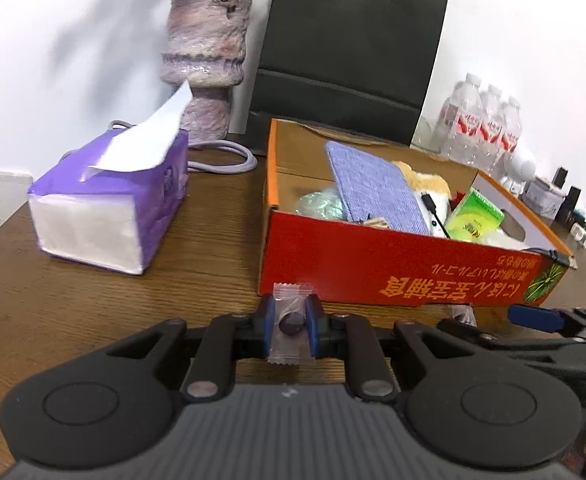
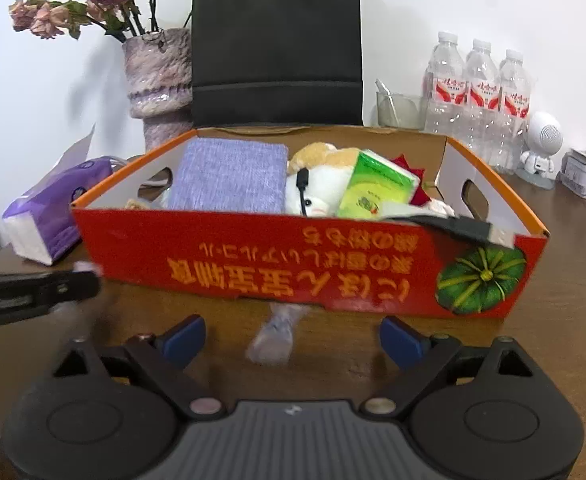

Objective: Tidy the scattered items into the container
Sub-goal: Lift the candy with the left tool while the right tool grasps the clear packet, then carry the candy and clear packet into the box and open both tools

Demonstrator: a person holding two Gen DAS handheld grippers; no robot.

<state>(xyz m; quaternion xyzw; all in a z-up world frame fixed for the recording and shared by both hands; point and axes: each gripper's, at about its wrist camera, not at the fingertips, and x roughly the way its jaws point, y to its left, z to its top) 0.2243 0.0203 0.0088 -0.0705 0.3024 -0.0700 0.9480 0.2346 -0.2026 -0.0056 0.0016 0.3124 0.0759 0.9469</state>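
Dark wood-grain table (image 2: 573, 320); left gripper (image 1: 291, 326) clenched on a clear-wrapped candy (image 1: 291, 322), held just short of the box; right gripper (image 2: 291, 340) released, pads spread either side of a second wrapped candy (image 2: 273, 336), blurred, lying on the table at the foot of the red cardboard box (image 2: 253, 260); box front carries upside-down orange Japanese script, unreadable, and a green pumpkin picture (image 2: 481, 278); inside, purple cloth (image 2: 229, 180), plush toy (image 2: 317, 192), green packet (image 2: 373, 188); beyond, purple tissue pack (image 1: 105, 208), vase (image 1: 205, 60), black bag (image 1: 345, 56), three red-labelled water bottles (image 2: 481, 92); white wall.
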